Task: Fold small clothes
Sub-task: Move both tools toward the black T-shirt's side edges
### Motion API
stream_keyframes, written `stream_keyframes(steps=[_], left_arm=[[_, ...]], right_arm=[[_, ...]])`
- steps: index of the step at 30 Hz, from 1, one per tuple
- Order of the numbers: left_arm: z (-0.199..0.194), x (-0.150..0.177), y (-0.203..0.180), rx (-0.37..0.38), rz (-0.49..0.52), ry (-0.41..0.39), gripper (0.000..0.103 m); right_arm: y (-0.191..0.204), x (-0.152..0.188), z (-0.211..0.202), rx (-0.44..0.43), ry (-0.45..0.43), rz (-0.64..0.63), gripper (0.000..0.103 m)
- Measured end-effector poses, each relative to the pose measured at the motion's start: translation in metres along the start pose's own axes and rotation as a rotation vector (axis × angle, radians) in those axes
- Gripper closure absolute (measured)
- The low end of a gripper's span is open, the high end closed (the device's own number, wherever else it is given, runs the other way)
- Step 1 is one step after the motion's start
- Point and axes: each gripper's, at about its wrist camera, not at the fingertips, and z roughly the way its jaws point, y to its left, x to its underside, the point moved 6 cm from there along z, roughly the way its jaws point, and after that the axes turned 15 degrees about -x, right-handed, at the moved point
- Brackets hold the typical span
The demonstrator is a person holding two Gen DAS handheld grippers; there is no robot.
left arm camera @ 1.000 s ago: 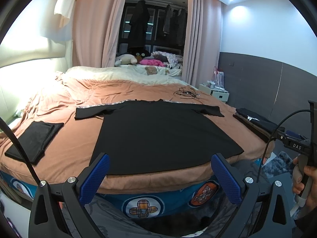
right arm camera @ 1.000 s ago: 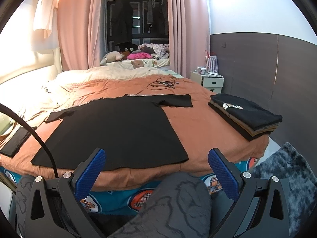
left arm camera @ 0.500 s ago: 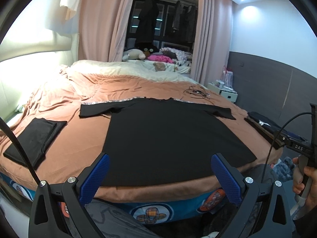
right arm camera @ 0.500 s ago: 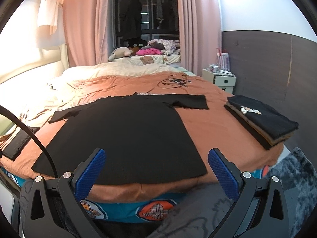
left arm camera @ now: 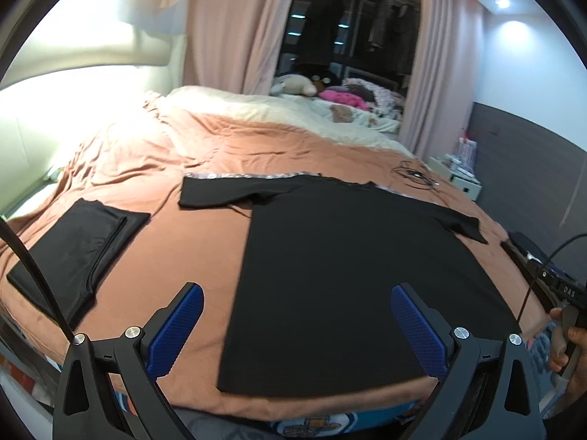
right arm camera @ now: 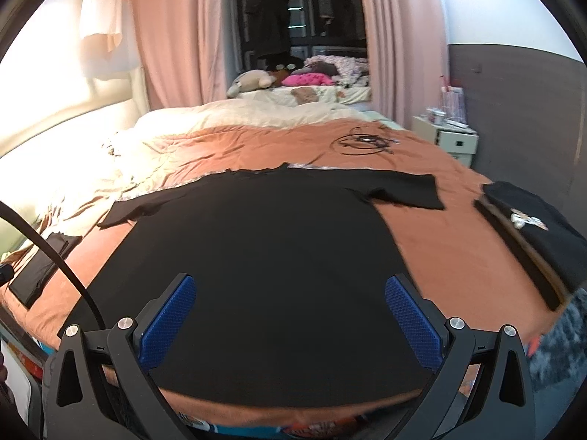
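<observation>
A black T-shirt (left arm camera: 352,267) lies spread flat on the orange-brown bed cover (left arm camera: 190,242), sleeves out, hem toward me. In the right wrist view the same T-shirt (right arm camera: 264,264) fills the middle. My left gripper (left arm camera: 297,315) hovers open above the shirt's lower left part, nothing between its blue pads. My right gripper (right arm camera: 290,311) hangs open over the hem's middle, also holding nothing. At the right edge of the left wrist view a hand (left arm camera: 565,344) grips the other tool.
A folded black garment (left arm camera: 73,253) lies on the bed's left side. A stack of folded clothes (right arm camera: 539,234) sits on the right edge. A tangle of black cable (right arm camera: 367,143) rests farther back. A white nightstand (right arm camera: 451,135) and plush toys (right arm camera: 253,80) stand beyond.
Both grippers have moved forward and up, from below the bed's edge to over the shirt's hem. Their jaws stay wide apart. The shirt has not shifted.
</observation>
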Motion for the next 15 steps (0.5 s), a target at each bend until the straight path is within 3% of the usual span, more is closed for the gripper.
stream_keyframes(steps=[15], left_arm=[[0.077,-0.037,0.041,-0.093,-0.07,0.085,0.007]], right_arm=[[-0.017,-0.057,0.093,-0.122,0.122,-0.028,0.0]])
